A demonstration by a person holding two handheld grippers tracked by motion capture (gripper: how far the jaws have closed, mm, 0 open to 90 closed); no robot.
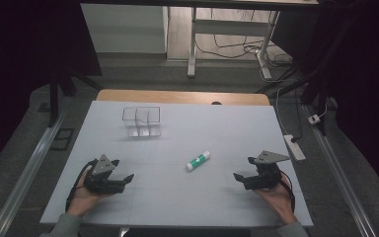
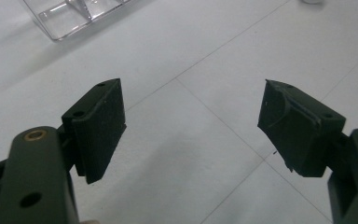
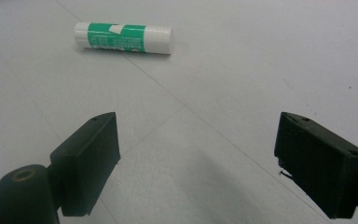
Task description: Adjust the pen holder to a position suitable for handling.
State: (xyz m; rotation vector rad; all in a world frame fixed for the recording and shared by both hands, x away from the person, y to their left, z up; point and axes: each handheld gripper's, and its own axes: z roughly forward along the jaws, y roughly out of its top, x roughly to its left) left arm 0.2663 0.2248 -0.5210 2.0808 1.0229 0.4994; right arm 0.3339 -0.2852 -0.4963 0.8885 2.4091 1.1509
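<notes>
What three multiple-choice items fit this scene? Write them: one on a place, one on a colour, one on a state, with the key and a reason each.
1. Where does the glue stick lie?
A. Inside the clear organiser
B. On the white table top between the two grippers
C. Between the left gripper's jaws

2. What colour is the glue stick's label?
A. Green
B. Red
C. Blue

3. How do the right gripper jaws stand?
A. Shut on the glue stick
B. Shut on nothing
C. Open, with nothing between them

Key: B, since the stick lies flat on the table, apart from the clear organiser and the left gripper; A, since a green band wraps its white body; C, since bare table shows between the wide-apart jaws.
</notes>
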